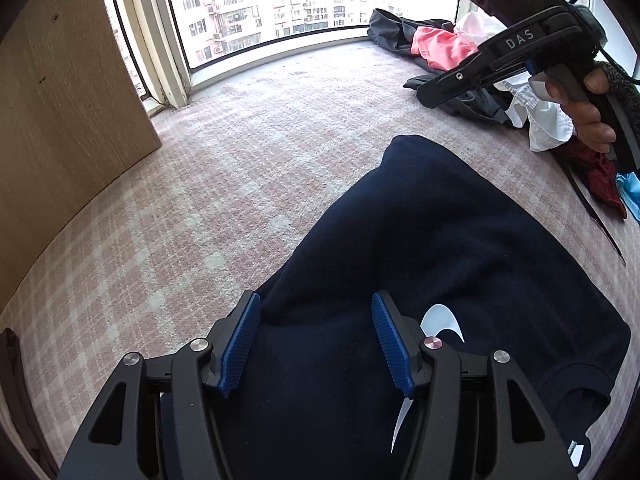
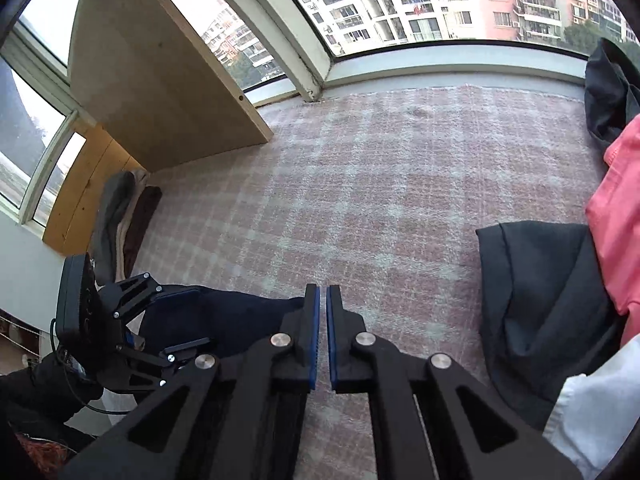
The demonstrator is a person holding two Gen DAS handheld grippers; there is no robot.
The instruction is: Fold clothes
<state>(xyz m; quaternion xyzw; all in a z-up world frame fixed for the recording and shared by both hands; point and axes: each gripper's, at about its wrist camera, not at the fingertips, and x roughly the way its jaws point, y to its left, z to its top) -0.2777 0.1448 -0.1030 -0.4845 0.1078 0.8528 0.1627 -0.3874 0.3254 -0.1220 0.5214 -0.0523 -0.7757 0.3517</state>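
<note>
My left tongs (image 1: 316, 344) gape over the navy sweatshirt (image 1: 420, 240), right tongs (image 2: 323, 336) together and empty; its loose fold may slump open on the carpet (image 1: 240, 140)

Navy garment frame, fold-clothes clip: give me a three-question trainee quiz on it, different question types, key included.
1. True or false: the right gripper holds the navy garment.
2. What lies between the left gripper fingers? A) navy garment B) pink garment C) nothing
3. Fill in: the garments lie on a pink checked ____.

Key: 1 false, its jaws are shut on nothing, above the cover; 2 A, jaws apart, not pinching it; 3 cover.
</note>
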